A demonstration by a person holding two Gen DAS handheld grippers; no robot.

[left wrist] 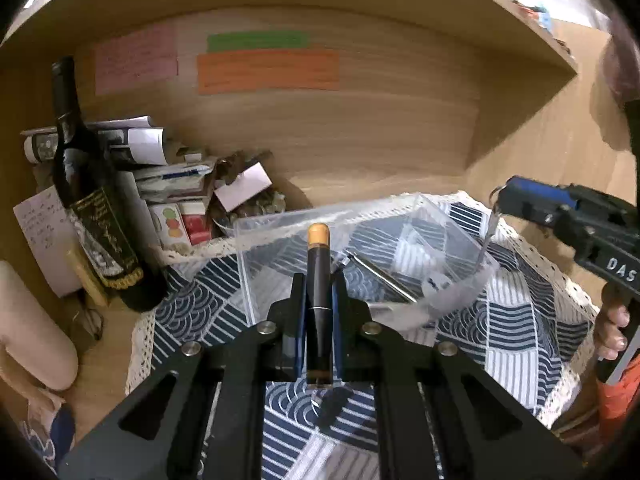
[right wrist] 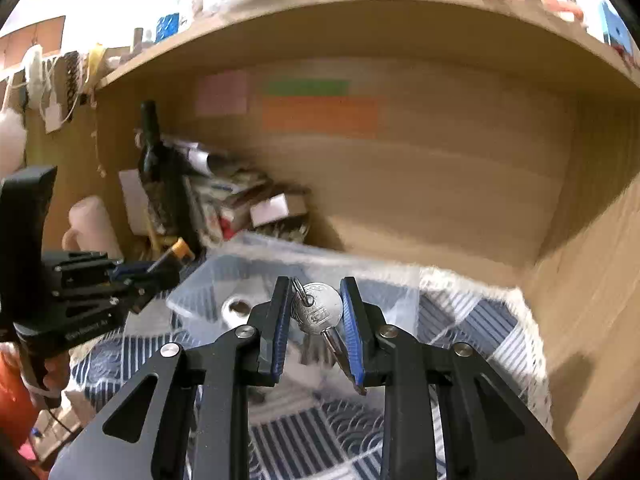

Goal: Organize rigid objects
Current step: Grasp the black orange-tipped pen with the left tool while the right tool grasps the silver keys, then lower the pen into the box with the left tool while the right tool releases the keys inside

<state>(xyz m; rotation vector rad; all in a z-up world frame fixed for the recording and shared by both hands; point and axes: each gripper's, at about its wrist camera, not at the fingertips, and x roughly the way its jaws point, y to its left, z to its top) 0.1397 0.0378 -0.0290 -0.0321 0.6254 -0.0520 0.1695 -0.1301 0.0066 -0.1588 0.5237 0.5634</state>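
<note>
My left gripper point(left wrist: 319, 280) is shut on a dark pen-like stick with a tan cap point(left wrist: 318, 276), which points forward over a clear plastic box point(left wrist: 280, 220). A metal rod point(left wrist: 380, 276) and a small white piece point(left wrist: 436, 282) lie in the box. My right gripper point(right wrist: 316, 282) is shut on a silver key with a ring point(right wrist: 318, 312), its blade slanting back along the right pad, above the same box point(right wrist: 208, 276). In the left wrist view the right gripper point(left wrist: 504, 196) hangs over the box's right rim. The right wrist view shows the left gripper point(right wrist: 160, 272) at the box's left.
The box sits on a blue and white patterned cloth point(left wrist: 520, 320) inside a wooden shelf bay. A dark wine bottle point(left wrist: 92, 208) and a pile of papers and small boxes point(left wrist: 172, 184) fill the back left corner. A pink mug point(right wrist: 92, 224) stands further left. Coloured notes point(left wrist: 268, 72) stick to the back wall.
</note>
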